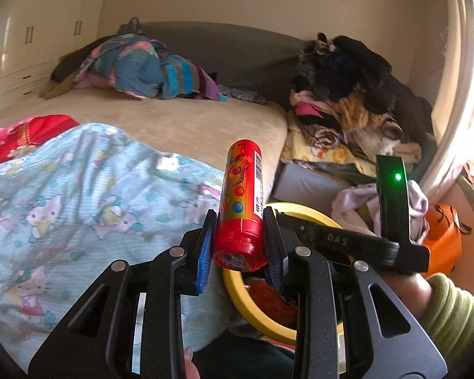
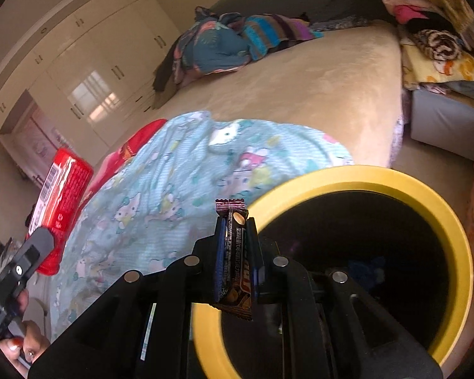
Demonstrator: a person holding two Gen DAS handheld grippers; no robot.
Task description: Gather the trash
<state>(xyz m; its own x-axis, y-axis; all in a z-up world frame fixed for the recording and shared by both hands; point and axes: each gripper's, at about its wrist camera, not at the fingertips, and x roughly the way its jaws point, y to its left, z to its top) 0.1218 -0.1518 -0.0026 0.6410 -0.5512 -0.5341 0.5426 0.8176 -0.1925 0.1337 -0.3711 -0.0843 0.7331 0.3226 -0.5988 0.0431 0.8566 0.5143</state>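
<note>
Our left gripper (image 1: 239, 237) is clamped on a red candy tube (image 1: 241, 205). Our right gripper (image 2: 236, 252) pinches a dark snack wrapper (image 2: 237, 262) at the yellow-rimmed bin (image 2: 357, 177).

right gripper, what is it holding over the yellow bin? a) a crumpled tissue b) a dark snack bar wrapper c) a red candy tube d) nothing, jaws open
b: the right gripper is shut on a dark snack bar wrapper with a crimped end, at the yellow bin rim; the red candy tube sits in the left gripper instead.
</note>
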